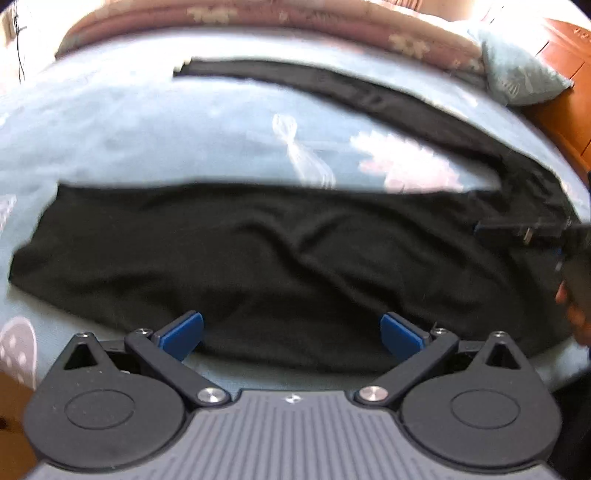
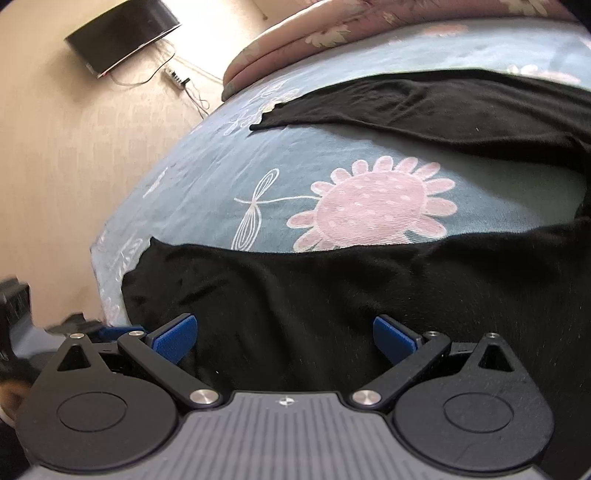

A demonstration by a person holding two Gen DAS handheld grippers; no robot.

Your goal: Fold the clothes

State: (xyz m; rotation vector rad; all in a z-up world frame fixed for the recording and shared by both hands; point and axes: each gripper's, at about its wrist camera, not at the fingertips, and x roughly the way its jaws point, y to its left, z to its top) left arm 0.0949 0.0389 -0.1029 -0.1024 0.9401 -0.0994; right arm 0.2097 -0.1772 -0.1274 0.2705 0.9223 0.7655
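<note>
Black trousers (image 1: 258, 251) lie spread on a blue flowered bed sheet (image 1: 147, 129), one leg near me and the other leg (image 1: 332, 88) stretched out farther back. My left gripper (image 1: 291, 336) hovers open over the near leg's front edge, blue pads wide apart, nothing between them. The right gripper (image 1: 528, 232) shows blurred at the right edge of the left wrist view, held by a hand (image 1: 576, 310). In the right wrist view the trousers (image 2: 332, 288) fill the foreground and my right gripper (image 2: 284, 336) stands open above the near leg. The far leg (image 2: 443, 107) lies beyond a pink flower print (image 2: 373, 203).
A pink flowered quilt (image 1: 258, 18) is bunched along the bed's far side, with a pale blue pillow (image 1: 517, 70) beside wooden furniture (image 1: 569, 74). The right wrist view shows beige floor (image 2: 74, 166), a dark flat device (image 2: 122, 37) and a power strip with cables (image 2: 177, 79).
</note>
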